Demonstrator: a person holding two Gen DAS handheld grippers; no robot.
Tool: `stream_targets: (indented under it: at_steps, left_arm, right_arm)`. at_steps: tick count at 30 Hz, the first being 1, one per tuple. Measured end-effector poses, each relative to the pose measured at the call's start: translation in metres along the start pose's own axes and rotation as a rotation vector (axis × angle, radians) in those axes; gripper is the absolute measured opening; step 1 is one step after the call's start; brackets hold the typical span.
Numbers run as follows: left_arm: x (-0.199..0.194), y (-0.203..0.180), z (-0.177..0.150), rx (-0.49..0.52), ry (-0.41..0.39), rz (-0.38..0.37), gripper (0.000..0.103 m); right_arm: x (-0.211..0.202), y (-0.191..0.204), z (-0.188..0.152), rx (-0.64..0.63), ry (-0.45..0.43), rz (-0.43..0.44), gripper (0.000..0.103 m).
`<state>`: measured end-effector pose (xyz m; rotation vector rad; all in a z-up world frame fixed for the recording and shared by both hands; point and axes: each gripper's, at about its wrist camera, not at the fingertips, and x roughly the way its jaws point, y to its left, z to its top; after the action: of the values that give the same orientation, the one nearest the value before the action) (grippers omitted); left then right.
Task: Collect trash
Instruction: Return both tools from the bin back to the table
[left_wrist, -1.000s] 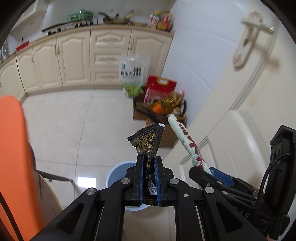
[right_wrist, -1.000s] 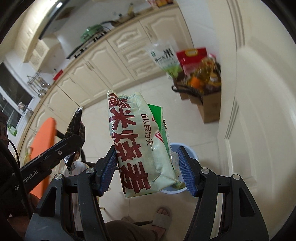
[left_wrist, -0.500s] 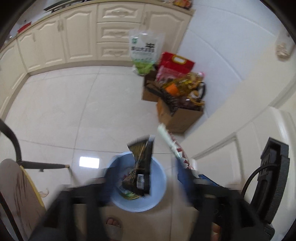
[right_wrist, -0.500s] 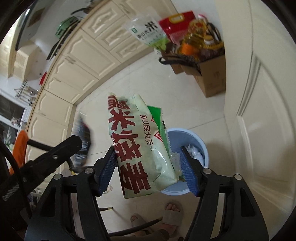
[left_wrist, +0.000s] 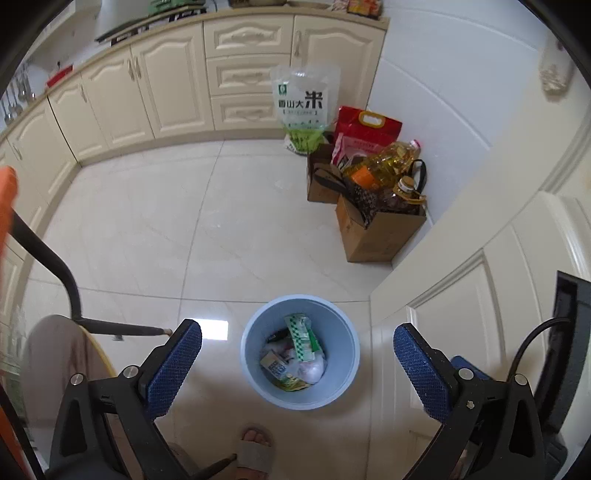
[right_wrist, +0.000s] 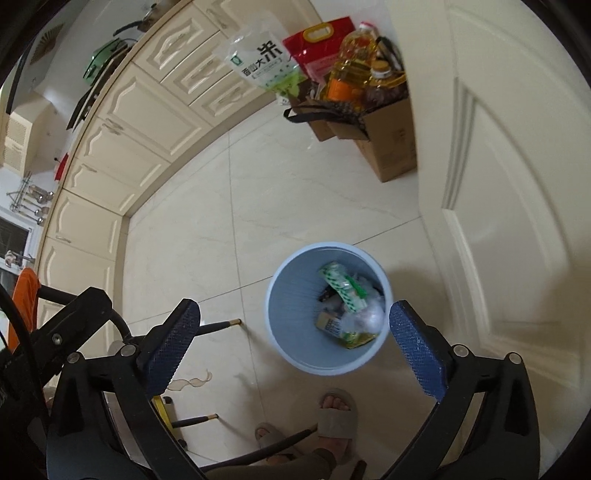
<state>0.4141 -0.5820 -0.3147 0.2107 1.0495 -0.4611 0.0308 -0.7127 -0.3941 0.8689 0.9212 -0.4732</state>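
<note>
A light blue trash bin (left_wrist: 255, 354) stands on the tiled floor below both grippers; it also shows in the right wrist view (right_wrist: 284, 317). Inside lie a green-and-white wrapper (left_wrist: 301, 338), a small carton (left_wrist: 275, 367) and crumpled plastic; the wrapper shows in the right wrist view (right_wrist: 341, 286). My left gripper (left_wrist: 297, 363) is open and empty, held above the bin. My right gripper (right_wrist: 293, 341) is open and empty, also above the bin. The left gripper's arm (right_wrist: 70, 325) shows at the right view's lower left.
Cardboard boxes (left_wrist: 376, 230) with oil bottles and a red bag stand by the wall, a rice bag (left_wrist: 303, 107) against the cream cabinets (left_wrist: 166, 81). A white door (left_wrist: 498, 288) is at the right. A chair (left_wrist: 62, 354) is at the left. A sandalled foot (left_wrist: 255, 448) is near the bin.
Both grippers tilted down over the bin and opened. The dark wrapper from the left and the big white-and-red packet from the right have left the grippers.
</note>
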Motion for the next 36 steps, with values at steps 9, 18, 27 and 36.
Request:
stream_targets:
  at_steps: [9,18,27,36]
  left_arm:
    - [-0.103,-0.009,-0.040,0.070,-0.147,-0.042,0.102]
    - [-0.226,0.048,-0.116,0.066,-0.317,-0.039,0.102]
    - [-0.314,0.112,-0.203,-0.003,-0.449,0.019,0.102]
    - [-0.392,0.172,-0.293,-0.109,-0.545,0.105,0.102]
  right_arm:
    - [-0.092,0.023,-0.018,-0.003,-0.134,0.005,0.103]
    - [-0.186,0.078,-0.048,-0.104,-0.276,0.032,0.103]
    - [-0.245,0.169,-0.099,-0.267,-0.363,0.068,0.103]
    - [-0.280,0.275,-0.165,-0.466,-0.427,0.124,0.103]
